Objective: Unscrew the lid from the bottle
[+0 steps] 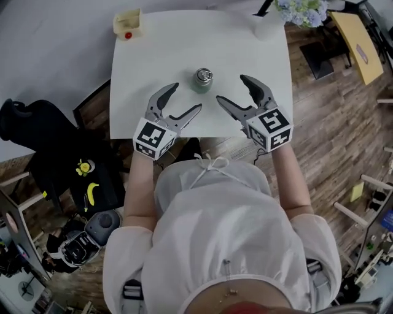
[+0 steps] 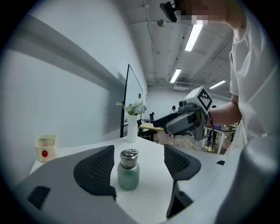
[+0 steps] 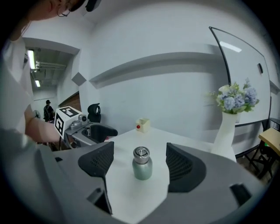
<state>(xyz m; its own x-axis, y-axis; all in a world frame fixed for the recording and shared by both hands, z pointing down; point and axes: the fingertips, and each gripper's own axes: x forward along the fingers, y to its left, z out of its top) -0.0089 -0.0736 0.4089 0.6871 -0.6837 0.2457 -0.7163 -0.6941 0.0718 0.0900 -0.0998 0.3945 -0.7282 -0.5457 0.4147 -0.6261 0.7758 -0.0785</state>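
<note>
- Head view: on a white square tabletop [image 1: 184,43], the small green metal bottle [image 1: 203,80] stands upright near the front edge. It sits between the left hand-held gripper [image 1: 186,97] and the right hand-held gripper [image 1: 231,88], both spread and touching nothing.
- Left gripper view: the jaws are apart with the bottle just ahead. A one-sided close could tip it.
- Right gripper view: the jaws are apart and the silver screw lid [image 3: 141,152] is on. Its smooth metal may slip. The yellow box [image 3: 142,124] and white vase of flowers [image 3: 225,131] stand well apart and block nothing.

White bench [image 1: 159,55]: small yellow box [image 1: 128,23] at far-left corner; white vase [image 1: 268,27] with flowers [image 1: 301,11] at far-right corner. Wooden floor [image 1: 319,141] alongside.
</note>
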